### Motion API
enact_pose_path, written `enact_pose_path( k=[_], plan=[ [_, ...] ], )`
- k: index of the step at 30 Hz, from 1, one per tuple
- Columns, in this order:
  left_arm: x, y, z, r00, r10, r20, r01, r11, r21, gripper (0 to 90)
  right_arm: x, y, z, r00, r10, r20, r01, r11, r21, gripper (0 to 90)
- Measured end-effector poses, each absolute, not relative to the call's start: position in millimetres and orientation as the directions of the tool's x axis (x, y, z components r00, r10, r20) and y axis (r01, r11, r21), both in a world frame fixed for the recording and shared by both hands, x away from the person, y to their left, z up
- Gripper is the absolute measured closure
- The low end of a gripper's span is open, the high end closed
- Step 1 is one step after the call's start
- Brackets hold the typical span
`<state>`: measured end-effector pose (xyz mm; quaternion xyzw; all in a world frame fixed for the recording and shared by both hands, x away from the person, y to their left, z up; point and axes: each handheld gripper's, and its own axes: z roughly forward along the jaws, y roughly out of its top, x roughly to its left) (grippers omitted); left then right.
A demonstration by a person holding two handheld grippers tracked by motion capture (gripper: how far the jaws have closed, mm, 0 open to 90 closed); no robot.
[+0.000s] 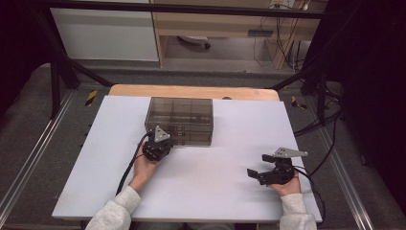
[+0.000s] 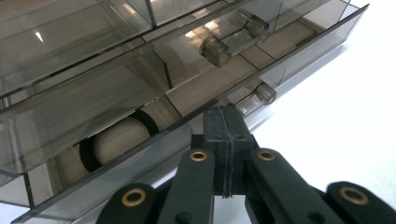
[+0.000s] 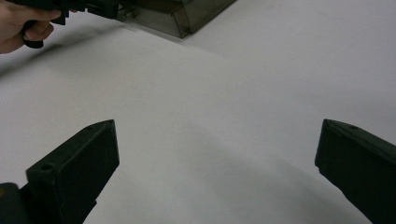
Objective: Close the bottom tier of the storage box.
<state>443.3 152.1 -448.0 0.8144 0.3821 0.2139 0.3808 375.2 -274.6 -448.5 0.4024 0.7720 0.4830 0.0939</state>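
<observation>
The left gripper (image 2: 227, 135) is pressed closed against the drawer box (image 1: 180, 120) front, apparently for pulling; the right gripper (image 3: 215, 172) is held wide open, aside.

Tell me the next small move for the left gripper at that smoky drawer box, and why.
Probably a short, straight pull back toward the person. The left gripper has its jaws shut at the bottom drawer's front edge beside its knob, and the drawer looks barely open. The right gripper waits open, apart from the box.

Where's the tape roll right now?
In the left gripper view, the tape roll lies inside the smoky drawer box's lower drawer, left of the left gripper.
</observation>
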Motion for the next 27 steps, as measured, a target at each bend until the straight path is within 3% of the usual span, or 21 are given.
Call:
enact_pose_path(
  k=[27],
  plan=[
    [450.7,153.7,-448.5,0.609,0.791,0.065,0.457,-0.416,0.786,89.5,375.1,-274.8,-448.1,-0.658,0.712,0.246,0.531,0.207,0.822,0.3]
  ],
)
